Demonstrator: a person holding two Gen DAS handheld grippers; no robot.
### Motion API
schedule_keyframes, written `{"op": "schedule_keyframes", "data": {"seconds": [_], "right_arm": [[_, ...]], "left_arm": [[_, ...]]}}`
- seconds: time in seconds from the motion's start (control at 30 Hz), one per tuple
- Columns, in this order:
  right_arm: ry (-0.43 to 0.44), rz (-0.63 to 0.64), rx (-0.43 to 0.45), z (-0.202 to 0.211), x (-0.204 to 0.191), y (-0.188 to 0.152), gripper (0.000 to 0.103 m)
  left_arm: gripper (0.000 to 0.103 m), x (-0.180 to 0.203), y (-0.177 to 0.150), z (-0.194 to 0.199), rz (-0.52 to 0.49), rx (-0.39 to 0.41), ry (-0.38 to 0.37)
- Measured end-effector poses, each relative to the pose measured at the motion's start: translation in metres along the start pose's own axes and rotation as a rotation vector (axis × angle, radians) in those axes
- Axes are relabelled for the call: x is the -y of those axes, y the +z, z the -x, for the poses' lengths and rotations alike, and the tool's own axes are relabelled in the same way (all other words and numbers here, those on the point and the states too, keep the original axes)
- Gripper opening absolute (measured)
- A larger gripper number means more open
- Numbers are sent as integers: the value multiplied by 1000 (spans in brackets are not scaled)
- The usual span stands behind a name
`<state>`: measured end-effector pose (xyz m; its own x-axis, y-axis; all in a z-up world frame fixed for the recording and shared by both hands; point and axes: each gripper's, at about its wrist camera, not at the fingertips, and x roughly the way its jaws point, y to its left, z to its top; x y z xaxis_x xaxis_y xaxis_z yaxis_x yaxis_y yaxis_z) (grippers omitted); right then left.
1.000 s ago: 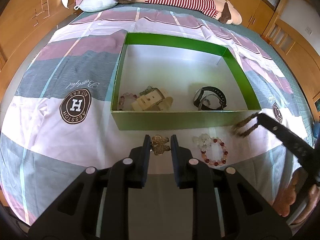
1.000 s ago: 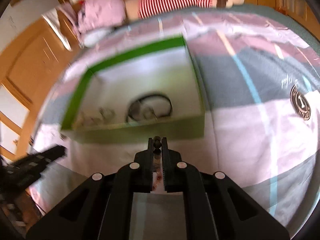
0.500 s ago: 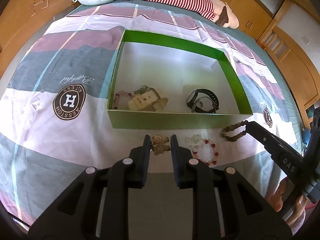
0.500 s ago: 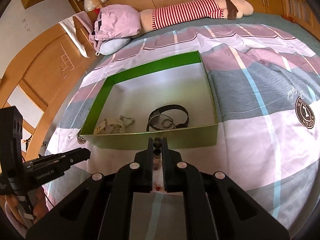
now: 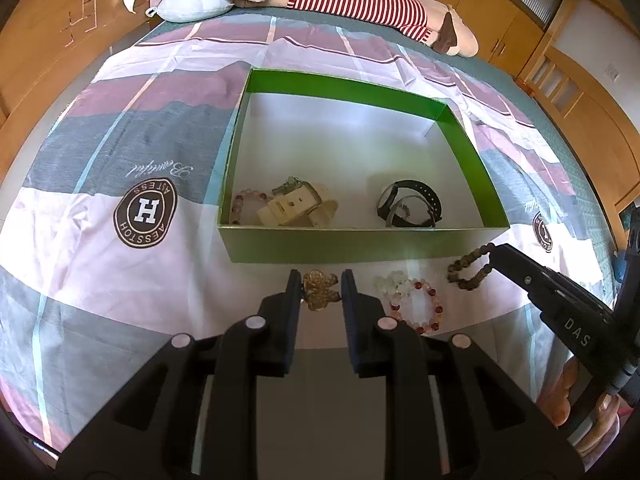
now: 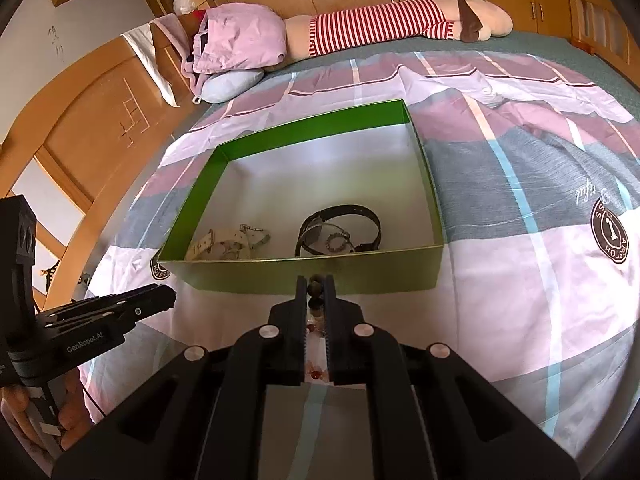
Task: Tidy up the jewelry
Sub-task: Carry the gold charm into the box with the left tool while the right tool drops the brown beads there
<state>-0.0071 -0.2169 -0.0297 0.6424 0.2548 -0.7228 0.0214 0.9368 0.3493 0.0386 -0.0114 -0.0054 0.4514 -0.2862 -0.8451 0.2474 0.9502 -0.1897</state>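
- Right now the right gripper point(image 6: 316, 288) has its fingers point(image 6: 301, 292) clamped on a brown bead bracelet point(image 5: 470, 268); the loop hangs from the tips just in front of the green box point(image 5: 360, 246), near its right front corner, over the bed point(image 5: 120, 280).
- Likely light and limp; the strand sags under its own weight, so a pinch across a bead or two seems enough, though round beads may slip.
- The left gripper point(image 5: 322, 292) has its fingers point(image 5: 294, 292) close on either side of a gold butterfly piece point(image 5: 320, 290); I cannot tell whether they press it or only flank it.
- That piece looks stiff and thin; grip by its edges.
- A red-and-clear bead bracelet point(image 5: 416, 304) lies on the bed just beside it; inside the box, along the front wall, lie a black watch point(image 5: 408, 204) and a cream strap point(image 5: 296, 210).
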Motion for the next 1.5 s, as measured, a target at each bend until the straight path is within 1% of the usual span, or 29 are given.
{"op": "schedule_keyframes", "data": {"seconds": [0.1, 0.27, 0.4, 0.53, 0.63, 0.77, 0.83, 0.97, 1.1, 1.17, 1.2, 1.3, 1.33, 1.37, 1.4, 1.43, 1.47, 1.5], "right_arm": [[-3, 2, 4, 0, 0, -1, 7], [15, -1, 42, 8, 0, 1, 7], [37, -1, 72, 15, -1, 4, 7], [38, 12, 105, 19, -4, 6, 7], [48, 5, 123, 19, -3, 10, 7], [67, -5, 181, 24, -3, 16, 7], [78, -10, 213, 27, -3, 21, 7], [67, -23, 253, 24, -2, 34, 7], [71, -47, 248, 10, -1, 51, 7], [71, -45, 221, -1, -2, 55, 7], [68, -42, 201, -7, -2, 54, 7], [66, -44, 140, -22, -1, 48, 8], [64, -46, 117, -28, -1, 46, 8], [59, -44, 102, -31, -2, 44, 8], [56, -38, 84, -34, -4, 42, 12], [54, -32, 73, -35, -5, 41, 23], [51, -28, 70, -34, -7, 39, 31], [47, -23, 77, -31, -10, 38, 49]], "left_arm": [[20, 2, 0, 5, -15, 31, 28], [20, 4, 0, 12, -25, 62, 28], [20, 4, 2, 19, -21, 110, 52], [20, 3, 5, 22, -16, 135, 50], [20, 2, 9, 25, -8, 176, 51], [20, 4, 20, 28, -6, 248, 54], [20, 5, 28, 25, -5, 264, 54], [20, 3, 45, 13, 0, 246, 27], [20, -4, 60, -11, 22, 181, -16], [20, -9, 63, -29, 46, 128, -40], [20, -11, 62, -39, 54, 97, -37], [20, -9, 59, -52, 39, 60, -13], [24, -8, 58, -52, 37, 59, -5], [39, -7, 58, -50, 39, 62, -9], [49, -6, 58, -47, 42, 72, -18], [50, -6, 57, -46, 43, 81, -21], [50, -4, 56, -43, 38, 85, -25], [50, -4, 56, -40, 32, 85, -31]]}}
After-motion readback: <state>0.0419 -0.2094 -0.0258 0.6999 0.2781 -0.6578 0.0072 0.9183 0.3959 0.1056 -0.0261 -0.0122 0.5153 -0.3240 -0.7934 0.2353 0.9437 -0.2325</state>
